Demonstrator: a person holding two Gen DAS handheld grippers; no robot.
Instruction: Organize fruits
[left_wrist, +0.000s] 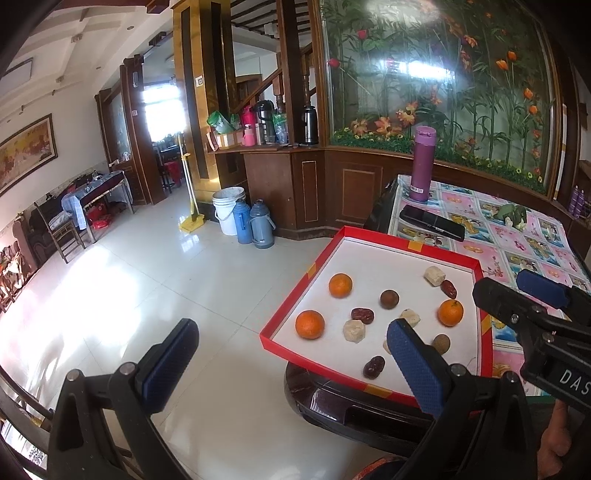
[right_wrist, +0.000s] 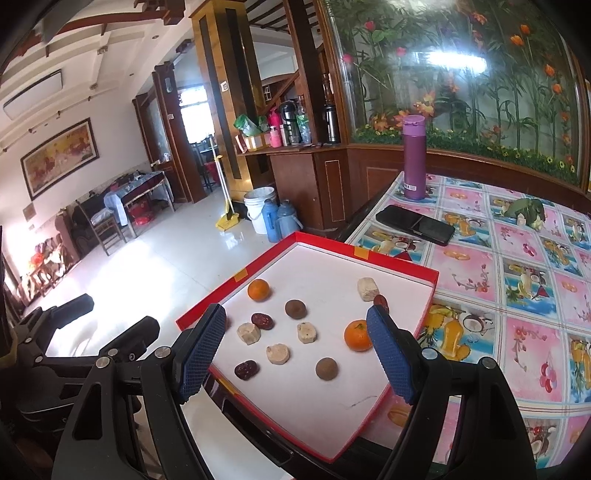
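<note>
Left gripper (left_wrist: 295, 360): fingers spread wide, holding nothing, hovering at the tray's near-left corner.
Right gripper (right_wrist: 297, 356): fingers wide apart and empty, above the tray's near edge.
Red tray (right_wrist: 400, 264): white inside, overhanging the bench (right_wrist: 517, 295) edge.
Fruits: three oranges, one near the right rim (right_wrist: 357, 335); brown longans (right_wrist: 326, 368); dark red dates (right_wrist: 246, 369); pale chunks (right_wrist: 277, 353), all scattered loose in the tray.
Beyond: purple flask (right_wrist: 413, 157), black phone (right_wrist: 415, 224).
</note>
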